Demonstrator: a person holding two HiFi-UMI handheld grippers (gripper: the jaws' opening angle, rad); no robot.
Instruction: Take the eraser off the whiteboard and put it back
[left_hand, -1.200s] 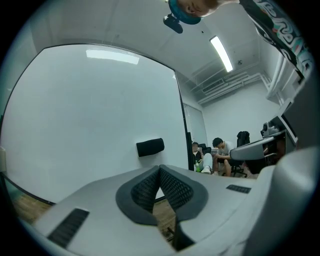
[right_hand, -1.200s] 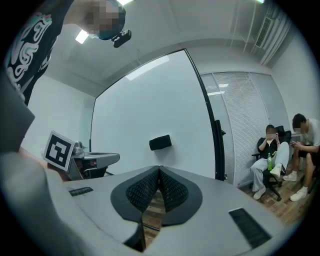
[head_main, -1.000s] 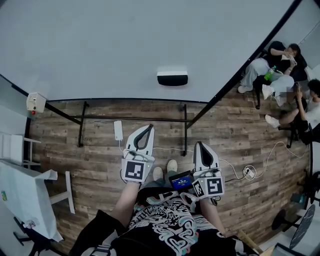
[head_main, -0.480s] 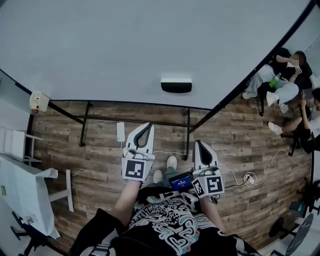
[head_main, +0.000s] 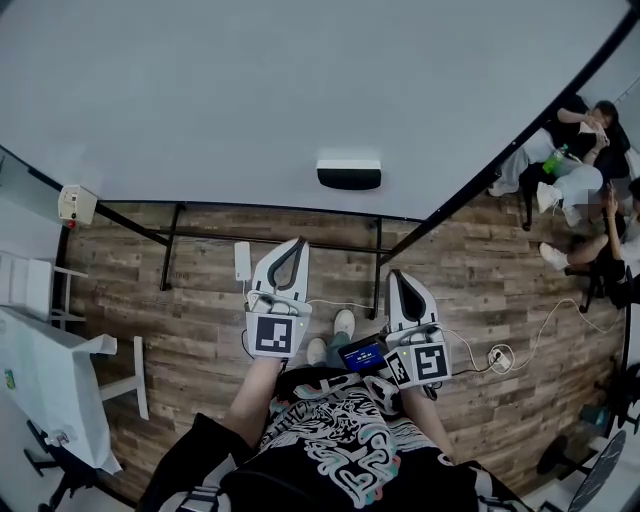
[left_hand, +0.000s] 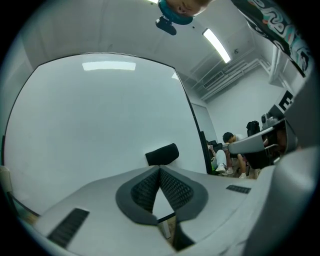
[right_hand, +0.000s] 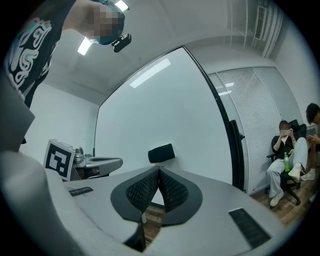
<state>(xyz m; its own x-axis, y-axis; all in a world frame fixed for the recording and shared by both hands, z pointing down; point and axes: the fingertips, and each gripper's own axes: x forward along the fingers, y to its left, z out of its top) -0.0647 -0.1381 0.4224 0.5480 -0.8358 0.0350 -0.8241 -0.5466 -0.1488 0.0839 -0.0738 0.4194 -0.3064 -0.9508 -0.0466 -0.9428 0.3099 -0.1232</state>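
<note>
The eraser (head_main: 348, 173) is sitting on the whiteboard (head_main: 300, 90), well ahead of the left hand-held gripper (head_main: 298, 246) and the right hand-held gripper (head_main: 396, 290). Both are keeping their jaws together, with nothing between them. The eraser is probably handling as light and rigid, so take hold across its narrow sides. Only the gripper views are showing how far it stands off the board.

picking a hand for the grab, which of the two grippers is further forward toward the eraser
The left gripper: in the head view its shut tips reach closer to the eraser on the whiteboard. The right gripper, also shut, sits further back.
</note>
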